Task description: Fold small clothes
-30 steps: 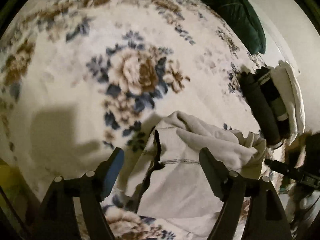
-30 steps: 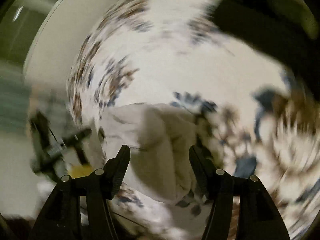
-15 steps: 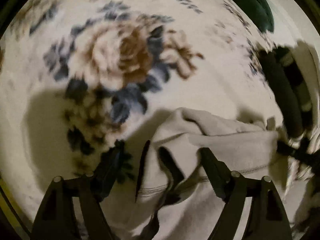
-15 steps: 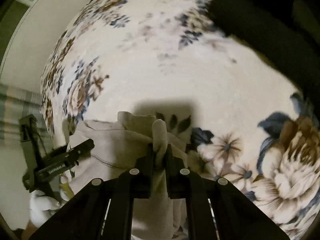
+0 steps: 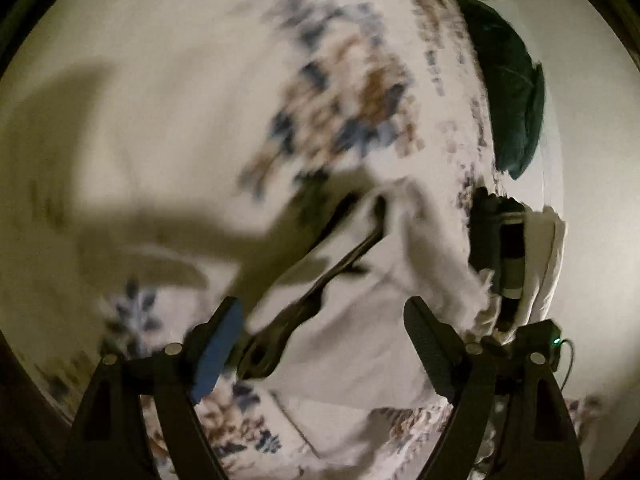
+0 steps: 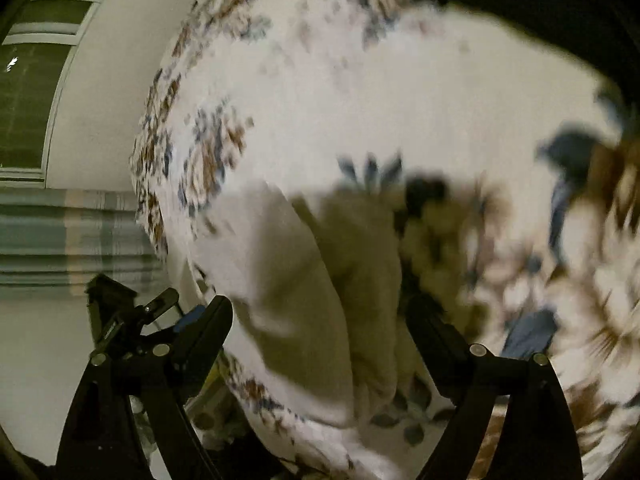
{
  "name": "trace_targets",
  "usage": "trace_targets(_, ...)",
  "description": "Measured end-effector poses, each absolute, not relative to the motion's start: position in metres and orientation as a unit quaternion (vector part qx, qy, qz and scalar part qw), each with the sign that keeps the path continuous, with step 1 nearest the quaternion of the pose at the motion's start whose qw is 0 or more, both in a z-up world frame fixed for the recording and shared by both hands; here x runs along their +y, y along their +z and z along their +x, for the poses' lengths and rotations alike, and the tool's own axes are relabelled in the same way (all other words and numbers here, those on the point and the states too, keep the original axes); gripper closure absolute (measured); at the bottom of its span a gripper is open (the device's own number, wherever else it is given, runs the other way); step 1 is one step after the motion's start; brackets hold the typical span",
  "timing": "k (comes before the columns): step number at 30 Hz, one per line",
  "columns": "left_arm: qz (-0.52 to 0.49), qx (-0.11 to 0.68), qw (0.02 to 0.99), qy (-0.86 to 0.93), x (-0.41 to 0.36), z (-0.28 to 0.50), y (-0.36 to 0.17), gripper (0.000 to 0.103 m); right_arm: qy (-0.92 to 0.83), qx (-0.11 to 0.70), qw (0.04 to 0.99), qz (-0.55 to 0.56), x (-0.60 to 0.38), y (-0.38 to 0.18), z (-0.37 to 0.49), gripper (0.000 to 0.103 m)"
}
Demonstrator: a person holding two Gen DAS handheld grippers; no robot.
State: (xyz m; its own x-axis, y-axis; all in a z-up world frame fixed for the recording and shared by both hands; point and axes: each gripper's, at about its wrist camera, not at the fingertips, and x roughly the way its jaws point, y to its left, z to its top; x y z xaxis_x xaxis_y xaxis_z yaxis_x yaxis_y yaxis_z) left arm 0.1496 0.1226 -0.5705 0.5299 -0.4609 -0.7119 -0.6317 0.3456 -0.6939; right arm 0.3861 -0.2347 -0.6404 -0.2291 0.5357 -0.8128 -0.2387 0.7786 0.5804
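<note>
A small cream garment [image 5: 360, 320] lies crumpled on the floral bedspread [image 5: 160, 80], with a dark strap or seam [image 5: 312, 300] across it. My left gripper [image 5: 320, 340] is open just above the garment's near part, holding nothing. In the right wrist view the same garment [image 6: 304, 280] lies between the jaws of my right gripper [image 6: 316, 340], which is open and empty. The left gripper [image 6: 132, 320] shows at the lower left of the right wrist view. Both views are motion-blurred.
A pile of folded dark and white clothes [image 5: 516, 256] lies at the bed's right edge. A dark green cushion [image 5: 508, 92] sits beyond it. A wall and window [image 6: 32, 80] lie to the left of the bed. A dark object [image 6: 540, 8] is at the far right.
My right gripper was shut on a fold of the garment half a second ago and is open now, with the garment released. The left gripper stayed open and shifted over the garment.
</note>
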Motion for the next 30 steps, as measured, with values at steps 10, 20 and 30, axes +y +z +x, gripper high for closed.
trace_targets(10, -0.555, 0.489, 0.670, 0.056, 0.090, 0.179, -0.590, 0.020, 0.331, 0.748, 0.540, 0.198, -0.224, -0.714, 0.368, 0.003)
trace_targets(20, -0.507, 0.463, 0.726, 0.040, 0.077, 0.184, -0.542, 0.080, 0.302, 0.724, 0.566, 0.256, -0.235, -0.696, 0.352, 0.056)
trace_targets(30, -0.489, 0.464, 0.739, 0.002, 0.096, 0.192, -0.497, 0.081, 0.302, 0.698, 0.586, 0.280, -0.229, -0.644, 0.341, 0.059)
